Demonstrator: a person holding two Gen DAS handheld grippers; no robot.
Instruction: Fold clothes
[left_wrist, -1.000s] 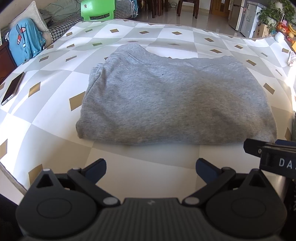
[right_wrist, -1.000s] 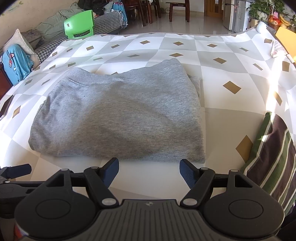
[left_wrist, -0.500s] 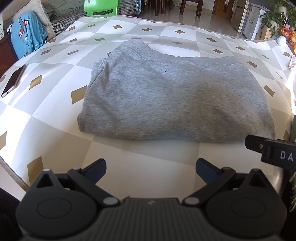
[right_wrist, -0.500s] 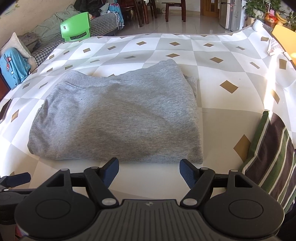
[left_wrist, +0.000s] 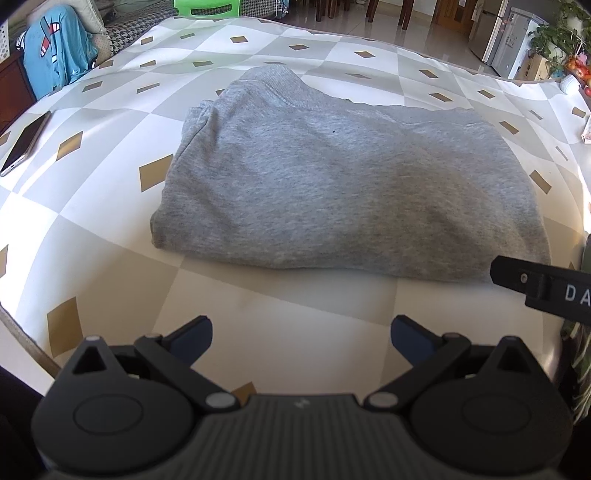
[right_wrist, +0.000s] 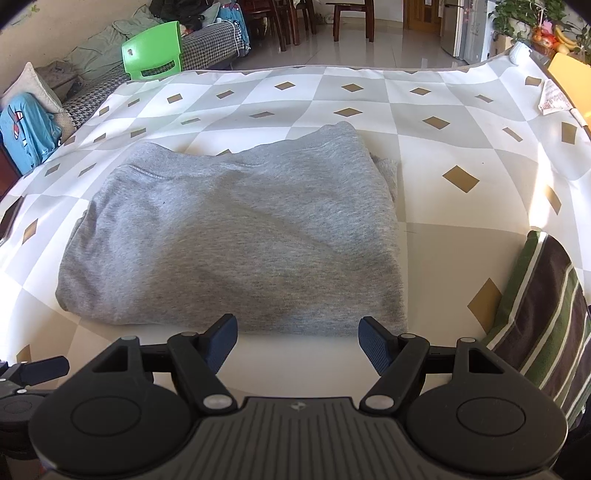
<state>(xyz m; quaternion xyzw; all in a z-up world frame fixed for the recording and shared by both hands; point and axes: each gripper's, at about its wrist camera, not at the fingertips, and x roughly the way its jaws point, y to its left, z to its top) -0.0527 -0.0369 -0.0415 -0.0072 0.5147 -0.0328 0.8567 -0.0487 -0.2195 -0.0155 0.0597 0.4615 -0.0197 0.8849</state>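
Note:
A grey sweatshirt (left_wrist: 343, 184) lies folded into a rectangle on the checked tablecloth (left_wrist: 110, 122), its ribbed collar at the far edge. The right wrist view shows the same sweatshirt (right_wrist: 236, 240) with a bit of cloth sticking out at its far right corner. My left gripper (left_wrist: 301, 334) hangs open over bare cloth in front of the garment's near edge, nothing between its fingers. My right gripper (right_wrist: 297, 332) is open too, just short of the near right part of the fold. The right gripper's finger (left_wrist: 532, 282) shows at the right edge of the left wrist view.
A phone (left_wrist: 24, 144) lies near the table's left edge. A striped green and brown garment (right_wrist: 543, 314) sits at the near right. A paper (right_wrist: 554, 98) lies at the far right. A green chair (right_wrist: 155, 50), a sofa and a blue garment (right_wrist: 26, 129) stand beyond the table.
Both views have shifted slightly, so the sweatshirt sits a little lower and nearer in the frames. The garment itself has not moved, and both grippers stay open.

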